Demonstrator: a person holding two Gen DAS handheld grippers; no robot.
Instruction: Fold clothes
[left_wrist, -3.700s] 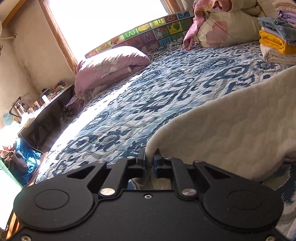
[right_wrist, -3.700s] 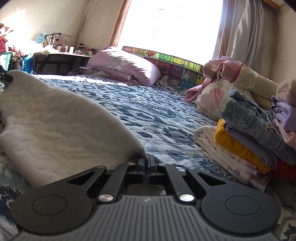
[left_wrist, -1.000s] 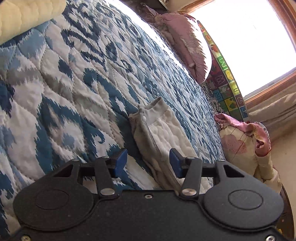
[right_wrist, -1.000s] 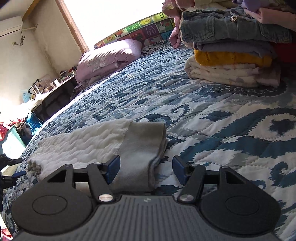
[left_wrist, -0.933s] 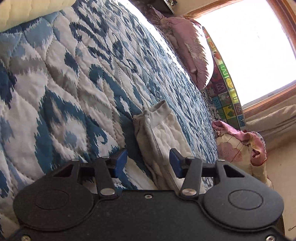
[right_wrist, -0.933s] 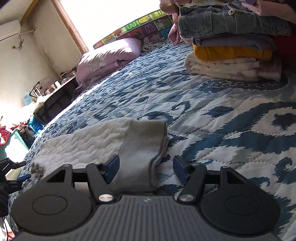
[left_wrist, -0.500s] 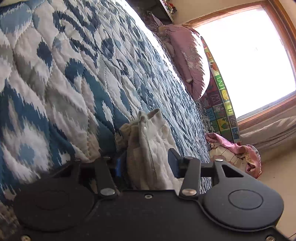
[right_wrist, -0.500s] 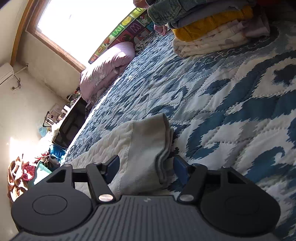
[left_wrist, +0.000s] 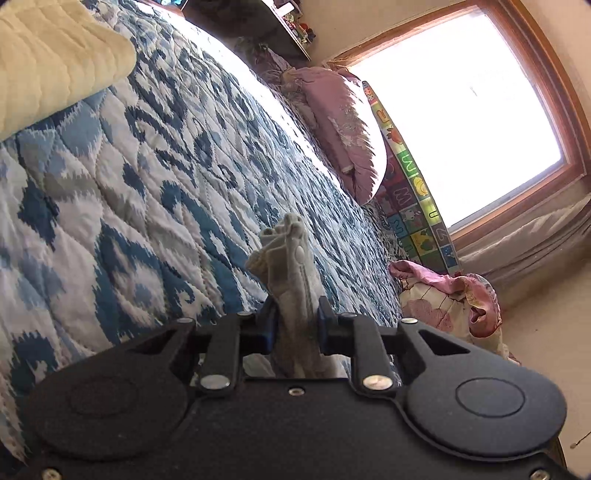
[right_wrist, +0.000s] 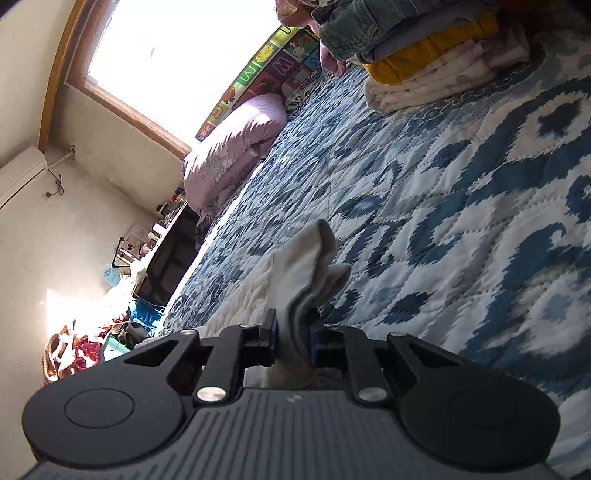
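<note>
A second ago both my grippers straddled the cream quilted garment (right_wrist: 240, 299) flat on the bed (right_wrist: 461, 192); my left gripper (left_wrist: 294, 325) and right gripper (right_wrist: 293, 334) have just been closing and now pinch its bunched cuffs, which stick forward past the fingertips.
</note>
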